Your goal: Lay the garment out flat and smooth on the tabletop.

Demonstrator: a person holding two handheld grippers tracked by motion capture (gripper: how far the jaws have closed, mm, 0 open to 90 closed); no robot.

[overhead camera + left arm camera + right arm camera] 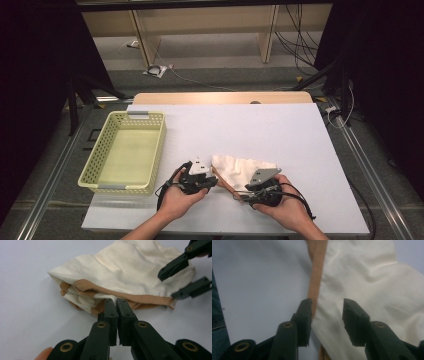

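A crumpled cream cloth (241,167) with a tan hem lies on the white table top (260,125) between the person's two hands. My left gripper (215,180) comes at it from the left. In the left gripper view its jaws (116,301) are shut on a white fold at the near edge of the cloth (125,267). My right gripper (241,193) sits at the cloth's near right corner and stands open. In the right gripper view (325,305) its jaws straddle the tan hem (317,270) and the cloth (367,277) without pressing. The right gripper (167,286) also hovers open over the cloth's right end.
An empty pale yellow plastic basket (161,145) stands on the left part of the table. Bare white surface stretches behind and to the right of the cloth. The table's front edge runs just below the hands.
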